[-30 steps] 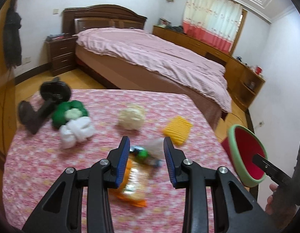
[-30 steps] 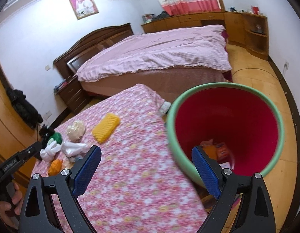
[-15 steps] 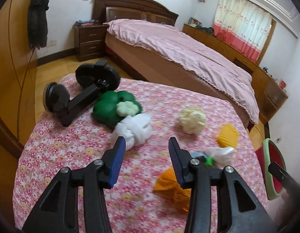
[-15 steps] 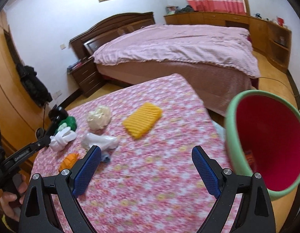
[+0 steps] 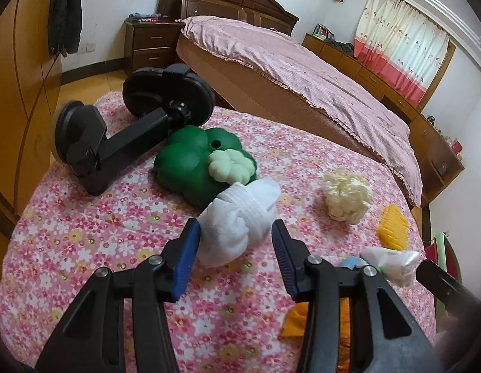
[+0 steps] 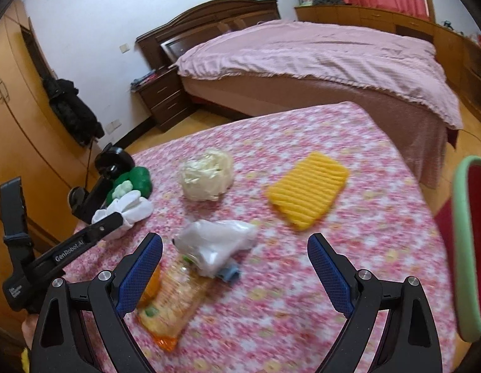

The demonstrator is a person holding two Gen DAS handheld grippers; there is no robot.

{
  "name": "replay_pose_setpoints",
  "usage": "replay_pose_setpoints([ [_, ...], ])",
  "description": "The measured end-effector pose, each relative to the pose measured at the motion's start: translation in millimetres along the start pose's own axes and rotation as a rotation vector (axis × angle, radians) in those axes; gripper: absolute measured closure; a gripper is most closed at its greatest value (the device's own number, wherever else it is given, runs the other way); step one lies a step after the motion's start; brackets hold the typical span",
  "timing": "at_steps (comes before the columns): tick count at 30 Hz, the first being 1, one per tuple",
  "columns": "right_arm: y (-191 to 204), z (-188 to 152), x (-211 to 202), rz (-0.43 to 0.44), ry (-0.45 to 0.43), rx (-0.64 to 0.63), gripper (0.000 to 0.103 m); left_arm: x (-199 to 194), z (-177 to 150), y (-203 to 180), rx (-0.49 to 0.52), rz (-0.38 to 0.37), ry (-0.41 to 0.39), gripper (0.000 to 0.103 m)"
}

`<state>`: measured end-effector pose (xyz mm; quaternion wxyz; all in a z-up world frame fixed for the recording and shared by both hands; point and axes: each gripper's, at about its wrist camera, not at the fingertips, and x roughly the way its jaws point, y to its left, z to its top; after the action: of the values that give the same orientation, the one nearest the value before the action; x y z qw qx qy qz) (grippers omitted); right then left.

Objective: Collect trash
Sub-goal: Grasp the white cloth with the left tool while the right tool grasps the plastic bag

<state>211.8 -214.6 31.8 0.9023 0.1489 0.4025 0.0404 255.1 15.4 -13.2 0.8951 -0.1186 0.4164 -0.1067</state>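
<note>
Bare floral tablecloth (image 6: pixel 349 242) lies between the yellow sponge (image 6: pixel 309 192) and the bin (image 6: pixel 464 248), while the plastic bag (image 6: pixel 215 245) blocks the centre.

left wrist: looks down-forward over flowered table (image 5: pixel 85 236), close, bed (image 5: pixel 302 71) at 1 o'clock | right wrist: same tilt, close, bed at 12 | shared: table, bed

In the left wrist view the orange wrapper (image 5: pixel 298 320) is mostly hidden behind the right arm of the left tongs (image 5: pixel 234 256), and the green-rimmed bin (image 5: pixel 444 258) is cut off at the right edge. In the right wrist view the wrapper and the white plastic bag (image 6: pixel 218 245) are blurred. The small blue thing (image 6: pixel 229 273) under the bag cannot be identified.
</note>
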Motion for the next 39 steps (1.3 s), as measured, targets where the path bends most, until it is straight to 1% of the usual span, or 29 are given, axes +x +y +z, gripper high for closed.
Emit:
replay_pose_setpoints([
  [3,3.5,0.8,9.3,0.028,0.004,-0.001,0.008,2.8,-0.7,4.8,-0.015,-0.018,0.0,0.055],
  [4,5.0,0.8,11.1,0.03,0.003,-0.003,0.012,2.8,-0.8,5.5,-0.017,-0.022,-0.003,0.055],
  [5,6.3,0.9,13.0,0.032,0.004,-0.006,0.018,2.6,-1.3,5.2,-0.016,-0.026,-0.007,0.055],
  [6,7.7,0.8,15.1,0.033,0.008,-0.012,0.022,1.7,-1.8,5.2,-0.013,-0.028,-0.01,0.055],
  [8,9.6,-0.1,19.5,0.03,0.017,-0.016,0.036,1.4,-2.5,5.3,-0.007,-0.032,-0.015,0.055],
  [9,10.0,-0.7,22.0,0.03,0.023,-0.015,0.039,1.4,-2.6,6.0,-0.007,-0.034,-0.015,0.055],
  [10,9.8,-1.4,23.7,0.032,0.028,-0.012,0.046,1.5,-2.7,6.3,-0.008,-0.037,-0.017,0.056],
  [11,9.2,-1.9,24.9,0.032,0.031,-0.01,0.051,1.5,-2.5,6.7,-0.009,-0.04,-0.018,0.058],
  [13,8.0,-3.3,27.3,0.031,0.035,-0.005,0.054,1.7,-2.5,7.8,-0.013,-0.046,-0.019,0.062],
  [14,7.7,-3.6,28.5,0.025,0.037,-0.003,0.059,1.6,-2.8,8.3,-0.015,-0.05,-0.018,0.065],
  [16,5.8,-3.9,29.2,0.032,0.043,0.005,0.066,1.4,-3.0,9.3,-0.018,-0.06,-0.018,0.068],
  [22,5.9,-5.2,17.1,0.031,0.015,-0.004,0.068,-3.6,-4.8,7.3,-0.015,-0.089,-0.025,0.076],
  [27,2.9,-7.1,-0.8,0.036,-0.019,0.0,0.068,-17.8,-7.5,-2.6,0.0,-0.125,-0.04,0.076],
  [39,-13.2,-15.7,-51.6,0.046,-0.091,0.048,0.068,-68.0,-14.7,-41.6,0.072,-0.191,-0.101,0.076],
])
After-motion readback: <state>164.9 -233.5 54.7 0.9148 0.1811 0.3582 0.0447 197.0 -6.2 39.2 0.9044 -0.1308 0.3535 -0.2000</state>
